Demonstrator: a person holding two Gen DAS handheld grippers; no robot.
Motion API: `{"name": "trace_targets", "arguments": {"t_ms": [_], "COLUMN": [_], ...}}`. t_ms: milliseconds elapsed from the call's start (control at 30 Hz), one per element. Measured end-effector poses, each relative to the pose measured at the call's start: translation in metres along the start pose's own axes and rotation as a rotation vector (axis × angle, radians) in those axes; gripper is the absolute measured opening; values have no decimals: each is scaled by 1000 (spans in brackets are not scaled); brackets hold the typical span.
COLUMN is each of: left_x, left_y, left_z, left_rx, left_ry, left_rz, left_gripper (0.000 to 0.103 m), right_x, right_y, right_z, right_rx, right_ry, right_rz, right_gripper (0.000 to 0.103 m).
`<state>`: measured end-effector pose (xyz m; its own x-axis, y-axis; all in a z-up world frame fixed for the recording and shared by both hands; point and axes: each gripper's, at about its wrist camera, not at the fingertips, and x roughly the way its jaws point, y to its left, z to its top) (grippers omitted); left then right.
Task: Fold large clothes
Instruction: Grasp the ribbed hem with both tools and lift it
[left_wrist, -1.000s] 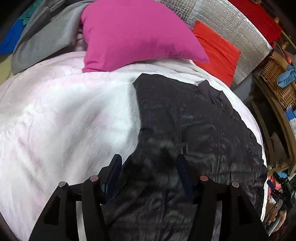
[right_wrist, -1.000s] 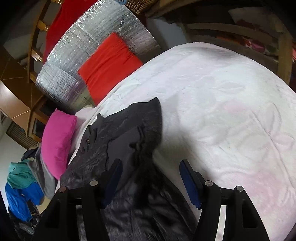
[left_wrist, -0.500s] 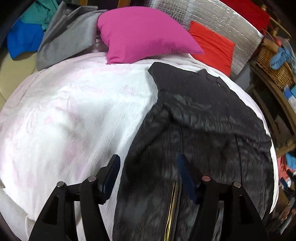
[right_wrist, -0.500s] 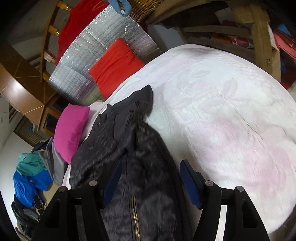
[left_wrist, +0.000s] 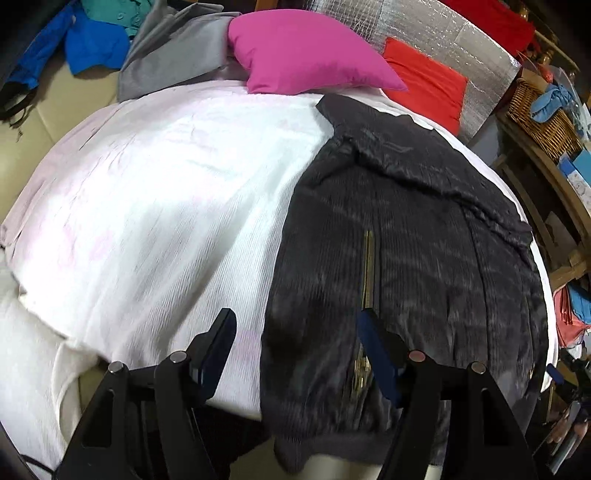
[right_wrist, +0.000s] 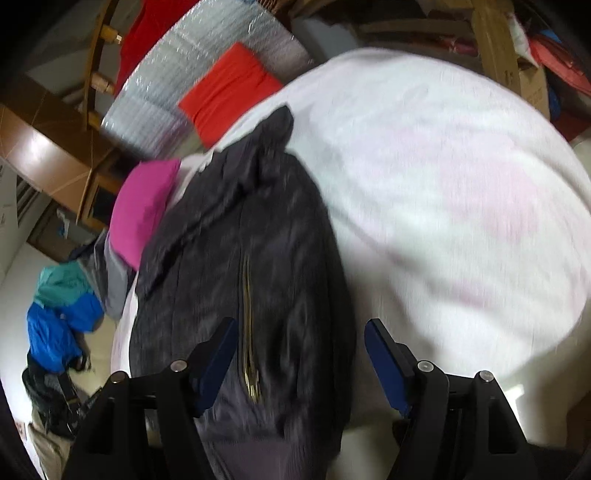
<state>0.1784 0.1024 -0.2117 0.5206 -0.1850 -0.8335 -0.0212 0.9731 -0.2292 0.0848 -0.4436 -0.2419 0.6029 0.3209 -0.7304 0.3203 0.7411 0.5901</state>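
A dark grey zip-up jacket (left_wrist: 413, 258) lies lengthwise on the white bed cover (left_wrist: 155, 206), sleeves folded across its chest, gold zip (left_wrist: 367, 266) down the middle and its hem hanging over the near edge of the bed. My left gripper (left_wrist: 297, 332) is open and empty above the jacket's left hem side. In the right wrist view the jacket (right_wrist: 258, 258) lies left of centre on the cover (right_wrist: 461, 184). My right gripper (right_wrist: 301, 343) is open and empty above the jacket's right hem side.
A pink pillow (left_wrist: 306, 51), a red cushion (left_wrist: 428, 85) and a silver foil panel (left_wrist: 443, 33) lie at the bed's head. Grey, blue and teal clothes (left_wrist: 110, 40) are piled at the far left. A wicker basket (left_wrist: 543, 118) and wooden furniture stand at the right.
Both grippers have pulled back toward the near edge of the bed, away from the jacket's upper part. More of the jacket, its zip and its hem now show. Both stay open.
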Motion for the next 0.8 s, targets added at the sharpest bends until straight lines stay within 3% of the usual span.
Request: {"name": "trace_targets", "arguments": {"t_ms": [333, 533, 800], "left_x": [-25, -12, 25], "left_y": [-15, -26, -28], "left_z": [-45, -67, -80], "left_rx": [67, 91, 44], "left_ry": [73, 178, 310], "left_rz": [-12, 77, 181], "left_gripper": [78, 80, 80], "right_x": [7, 11, 25], "right_y": [12, 10, 12], "right_z": [-49, -56, -66], "right_rx": [-86, -79, -96], "right_ry": [114, 140, 183], "right_rz": [-11, 1, 1], "right_gripper": [74, 74, 74]}}
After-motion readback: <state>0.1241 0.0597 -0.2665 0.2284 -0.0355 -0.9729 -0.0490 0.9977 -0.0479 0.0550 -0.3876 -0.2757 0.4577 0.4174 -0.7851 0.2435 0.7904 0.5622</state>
